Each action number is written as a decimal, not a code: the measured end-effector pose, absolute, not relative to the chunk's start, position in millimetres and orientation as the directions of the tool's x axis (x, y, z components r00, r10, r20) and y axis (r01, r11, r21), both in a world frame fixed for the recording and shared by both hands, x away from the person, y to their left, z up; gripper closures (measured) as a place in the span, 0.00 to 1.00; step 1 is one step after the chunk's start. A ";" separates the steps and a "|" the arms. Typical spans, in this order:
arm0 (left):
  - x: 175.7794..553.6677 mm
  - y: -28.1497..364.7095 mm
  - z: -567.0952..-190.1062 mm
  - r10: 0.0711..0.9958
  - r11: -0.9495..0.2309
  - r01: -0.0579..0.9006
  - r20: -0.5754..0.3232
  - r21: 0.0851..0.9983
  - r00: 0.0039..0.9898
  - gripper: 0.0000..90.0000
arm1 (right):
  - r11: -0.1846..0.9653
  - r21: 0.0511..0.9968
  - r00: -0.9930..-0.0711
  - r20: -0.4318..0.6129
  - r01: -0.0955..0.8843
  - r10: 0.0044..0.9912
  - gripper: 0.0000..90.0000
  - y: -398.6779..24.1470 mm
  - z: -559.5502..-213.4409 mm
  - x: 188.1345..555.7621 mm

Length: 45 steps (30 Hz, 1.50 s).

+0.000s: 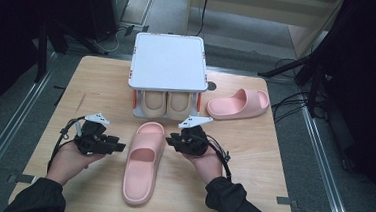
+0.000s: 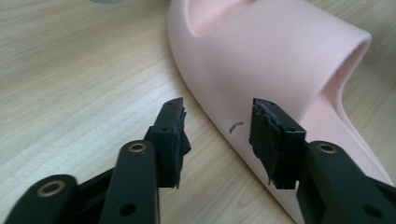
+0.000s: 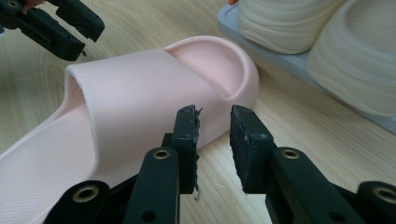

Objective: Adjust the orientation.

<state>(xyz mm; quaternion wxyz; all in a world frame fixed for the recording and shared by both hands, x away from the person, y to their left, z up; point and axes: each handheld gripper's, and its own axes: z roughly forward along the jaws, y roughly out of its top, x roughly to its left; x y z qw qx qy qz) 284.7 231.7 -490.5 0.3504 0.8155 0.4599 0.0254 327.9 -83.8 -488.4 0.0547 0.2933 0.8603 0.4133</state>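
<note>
A pink slipper (image 1: 143, 158) lies flat on the wooden table (image 1: 102, 80) between my two grippers, toe toward the rack. My left gripper (image 1: 120, 146) is at its left side, open. In the left gripper view the jaws (image 2: 217, 140) stand apart beside the slipper's strap (image 2: 271, 60), with nothing between them. My right gripper (image 1: 169, 139) is at the slipper's right side near the toe. In the right gripper view its jaws (image 3: 215, 135) stand a little apart, empty, just short of the slipper's edge (image 3: 140, 88). The left gripper (image 3: 56, 25) shows beyond the slipper.
A small grey rack with a white top (image 1: 169, 64) stands at the table's far middle, with a beige pair of slippers (image 1: 168, 103) on its lower shelf. A second pink slipper (image 1: 239, 103) lies to the rack's right. Beige slippers (image 3: 327, 28) sit close ahead of the right gripper.
</note>
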 end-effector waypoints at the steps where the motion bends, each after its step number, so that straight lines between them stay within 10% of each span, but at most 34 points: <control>1: 286.0 233.1 -489.9 0.766 -0.325 0.735 -0.291 0.596 0.574 0.60 | 0.484 0.743 -0.819 0.147 0.461 0.554 0.81 -86.0 -487.0 327.3; 23: 313.2 239.9 -489.6 0.754 -0.328 0.740 -0.309 0.587 0.580 0.53 | 0.368 0.765 -0.709 0.158 0.528 0.687 0.86 -159.0 -467.6 333.2; 45: 308.1 242.0 -489.0 0.742 -0.321 0.742 -0.330 0.589 0.583 0.52 | 0.256 0.723 -0.514 0.158 0.642 0.843 0.91 -225.5 -485.5 414.9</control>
